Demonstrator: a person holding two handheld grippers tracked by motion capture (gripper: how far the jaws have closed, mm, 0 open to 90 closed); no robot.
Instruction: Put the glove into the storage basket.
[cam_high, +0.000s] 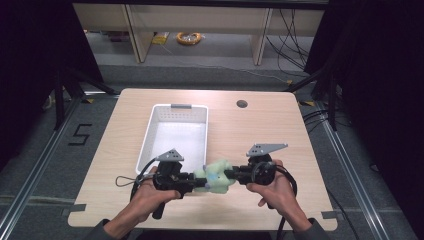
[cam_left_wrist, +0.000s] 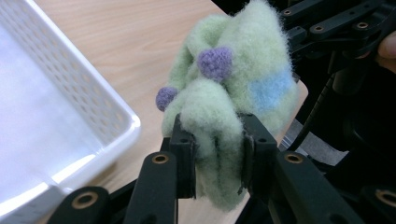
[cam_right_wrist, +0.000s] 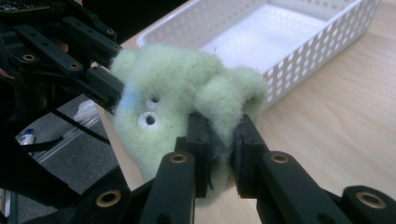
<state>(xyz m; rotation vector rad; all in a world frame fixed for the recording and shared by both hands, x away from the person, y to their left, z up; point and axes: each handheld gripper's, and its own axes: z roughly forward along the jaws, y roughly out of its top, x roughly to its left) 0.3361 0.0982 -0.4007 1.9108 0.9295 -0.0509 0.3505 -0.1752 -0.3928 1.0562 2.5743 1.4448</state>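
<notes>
From above, a pale green plush toy (cam_high: 216, 175) hangs between the left gripper (cam_high: 197, 182) and the right gripper (cam_high: 231, 174), over the near middle of the desk (cam_high: 260, 135), just near of a white basket (cam_high: 175, 131). In the left gripper view, that gripper's jaws pinch a fold of the toy, purple nubs and a blue patch showing. In the right gripper view, its jaws pinch another fold beside two white eyes.
</notes>
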